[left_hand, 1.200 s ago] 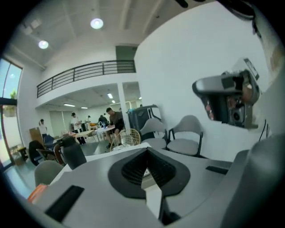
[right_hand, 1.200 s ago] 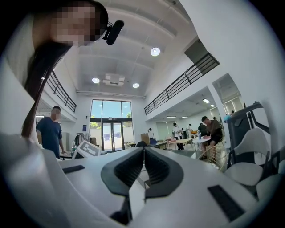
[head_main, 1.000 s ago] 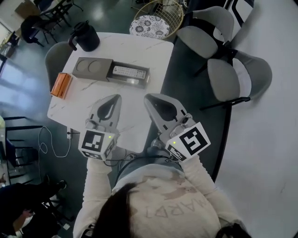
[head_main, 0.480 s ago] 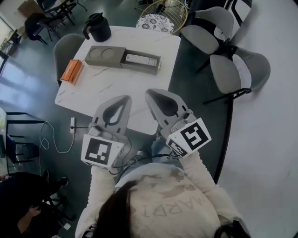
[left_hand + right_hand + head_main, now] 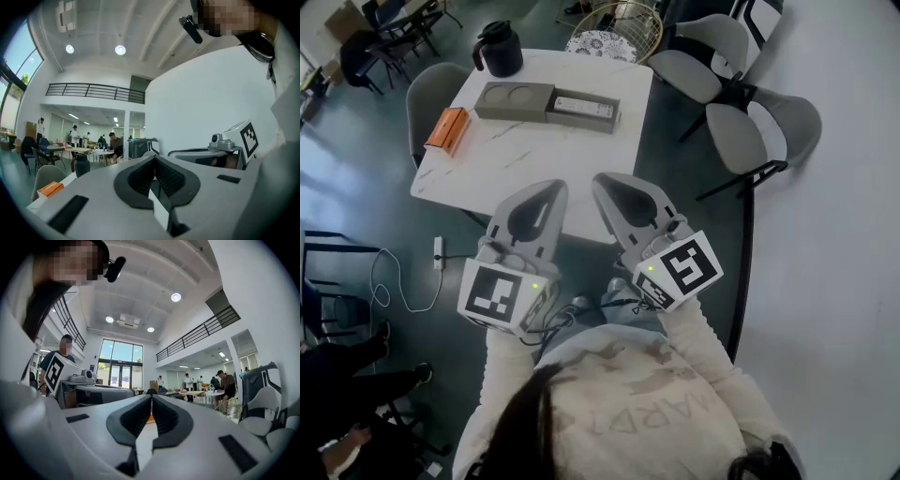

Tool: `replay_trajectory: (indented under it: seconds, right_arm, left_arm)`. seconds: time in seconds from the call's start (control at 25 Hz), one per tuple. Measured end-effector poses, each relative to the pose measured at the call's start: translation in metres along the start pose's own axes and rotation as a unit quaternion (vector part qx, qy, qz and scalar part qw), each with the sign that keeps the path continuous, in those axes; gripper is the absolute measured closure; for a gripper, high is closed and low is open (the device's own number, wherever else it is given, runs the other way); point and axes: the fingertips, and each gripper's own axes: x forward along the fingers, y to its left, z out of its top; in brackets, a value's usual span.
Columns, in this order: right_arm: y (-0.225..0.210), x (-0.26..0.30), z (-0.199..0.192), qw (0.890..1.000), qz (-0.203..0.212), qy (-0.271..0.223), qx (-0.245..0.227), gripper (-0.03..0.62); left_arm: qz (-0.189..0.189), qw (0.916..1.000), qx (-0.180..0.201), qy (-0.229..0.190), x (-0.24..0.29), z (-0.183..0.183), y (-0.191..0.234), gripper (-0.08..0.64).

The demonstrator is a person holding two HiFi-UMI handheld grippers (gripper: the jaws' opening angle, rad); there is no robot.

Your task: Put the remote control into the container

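Already the remote control [image 5: 584,106] lay inside the right compartment of the grey container [image 5: 511,98], on the far part of the white table [image 5: 534,164]. A black jug [image 5: 498,49] stood just beyond the container's left end, and an orange box [image 5: 447,130] sat by the table's left edge. Left gripper [image 5: 551,187] and right gripper [image 5: 605,180] were side by side by the table's near edge, well apart from the container. Both had their jaws pressed together with nothing between them.

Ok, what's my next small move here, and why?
Probably just lower both grippers and stop: the remote control seems to lie already in the container on the table, and the left gripper and right gripper are both shut and empty.
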Motion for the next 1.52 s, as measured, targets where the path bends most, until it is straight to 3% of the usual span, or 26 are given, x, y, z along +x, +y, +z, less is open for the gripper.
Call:
replay_trajectory:
  seconds: [0.4,1.52]
  right_arm:
    - [0.003,0.004,0.018,1.0,0.022,-0.005,-0.014,0.572]
    - [-0.006,-0.011,0.023,1.0,0.022,-0.012,-0.012,0.574]
  left_arm:
    - [0.01,0.9999,-0.001,0.008,-0.004,0.008,0.0,0.548]
    - [0.004,1.0,0.002,-0.001,0.002,0.021,-0.02,0.548]
